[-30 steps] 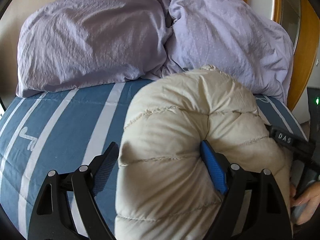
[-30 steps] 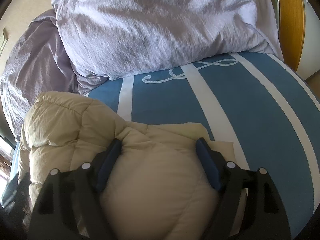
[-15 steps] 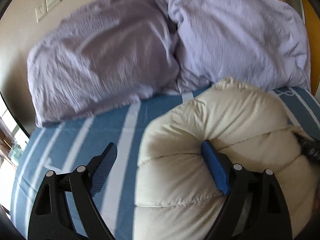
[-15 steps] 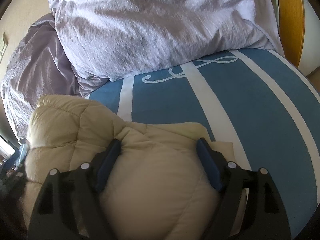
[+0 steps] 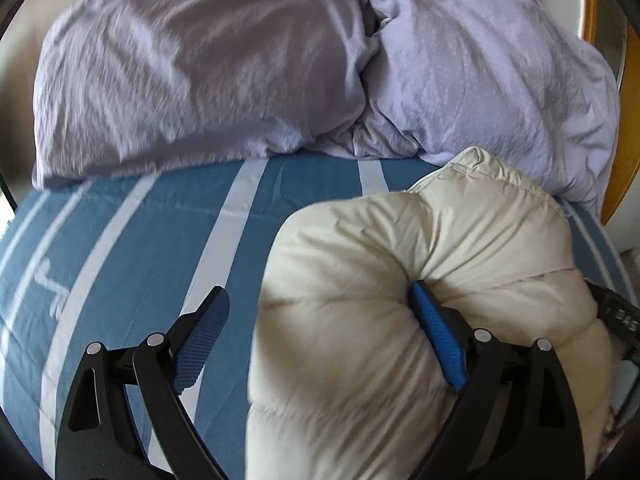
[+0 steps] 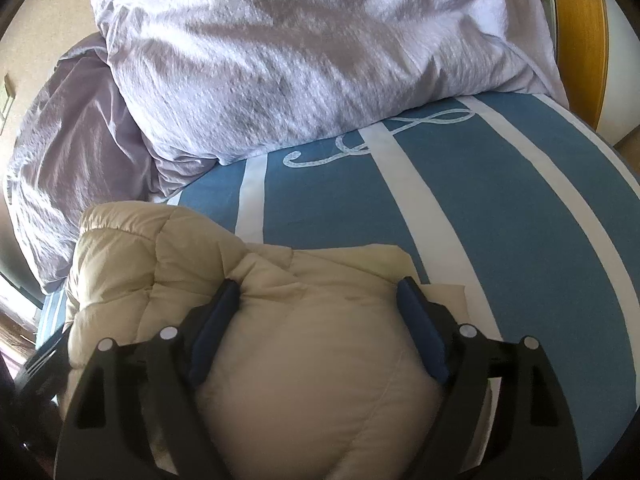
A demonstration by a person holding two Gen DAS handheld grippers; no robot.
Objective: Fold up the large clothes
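A cream puffy quilted jacket (image 5: pixel 380 320) lies bunched on the blue bed cover with white stripes (image 5: pixel 152 240). My left gripper (image 5: pixel 320 336) is open wide: its right finger (image 5: pixel 438 344) presses into a fold of the jacket, its left finger (image 5: pixel 204 332) stands free over the cover. In the right wrist view the jacket (image 6: pixel 304 360) bulges up between the fingers of my right gripper (image 6: pixel 320 328), which stand wide apart on either side of the padding. The other gripper's black body (image 5: pixel 618 314) shows at the right edge.
Two lilac pillows (image 5: pixel 200 68) (image 5: pixel 500 72) lean at the head of the bed, just behind the jacket. An orange wooden frame (image 5: pixel 624 120) rises at the right. The bed's right edge (image 6: pixel 616 148) drops off near the wall.
The left wrist view has swung and shifted: the jacket now sits lower and further right in it. The right gripper has barely moved. Both stay wide apart around the jacket.
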